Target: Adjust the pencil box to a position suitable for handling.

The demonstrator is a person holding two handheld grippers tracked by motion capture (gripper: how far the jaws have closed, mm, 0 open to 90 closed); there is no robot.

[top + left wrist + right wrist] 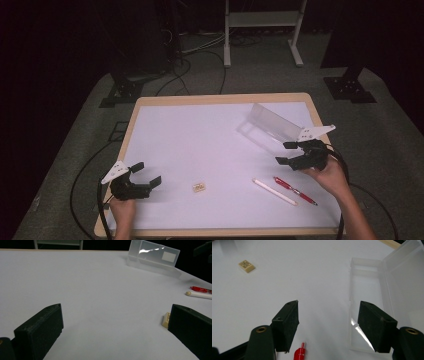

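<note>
A clear plastic case lies open at the table's far right, its lid tilted up; it appears again in the left gripper view and the right gripper view. A red pen and a white pen lie side by side at the front right. A small beige eraser rests front centre, also visible as a beige block. My left gripper stands open at the front left, nothing between its jaws. My right gripper is open just in front of the case.
The white table has a wooden rim. Cables trail from both grippers off the front edge. Beyond the table, dark stands and a white frame rest on the grey floor.
</note>
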